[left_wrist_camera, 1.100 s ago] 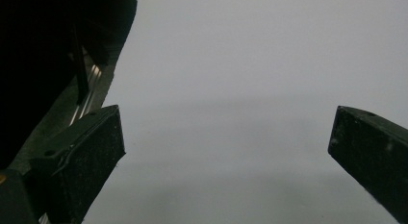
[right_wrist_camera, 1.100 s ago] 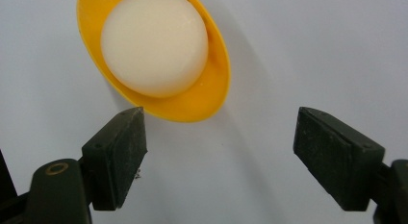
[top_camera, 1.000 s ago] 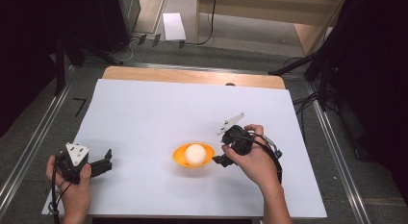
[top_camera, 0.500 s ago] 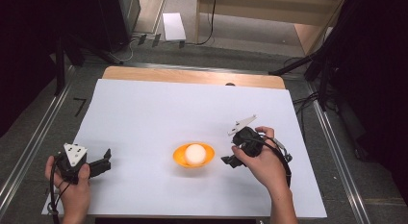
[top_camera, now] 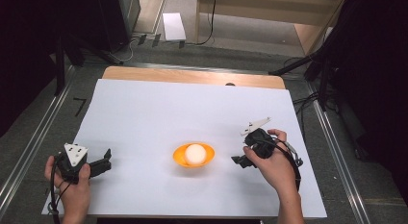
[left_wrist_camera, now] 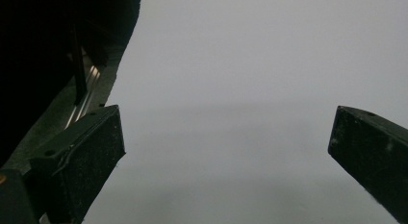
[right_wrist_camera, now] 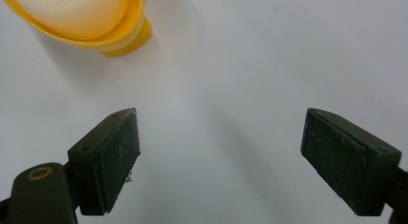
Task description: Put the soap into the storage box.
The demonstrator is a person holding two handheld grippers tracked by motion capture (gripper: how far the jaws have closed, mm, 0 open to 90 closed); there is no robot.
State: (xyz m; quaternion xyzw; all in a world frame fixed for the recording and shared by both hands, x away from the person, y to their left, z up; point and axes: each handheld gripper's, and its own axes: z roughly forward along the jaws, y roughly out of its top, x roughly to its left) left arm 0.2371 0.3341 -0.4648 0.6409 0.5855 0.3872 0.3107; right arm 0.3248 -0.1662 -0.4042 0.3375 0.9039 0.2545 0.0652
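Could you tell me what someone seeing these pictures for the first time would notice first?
The eye goes to the orange bowl with a white ball in it, alone near the middle of the white table. A hand-held gripper sits on each side of it: the right gripper close beside the bowl, the left gripper out near the table's front left corner, both with jaws spread and holding nothing.

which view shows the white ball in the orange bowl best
The high view: the whole white ball sits in the orange bowl at mid-table. The right gripper view catches part of the ball, cut off at the top left corner. The left gripper view looks across bare white table.
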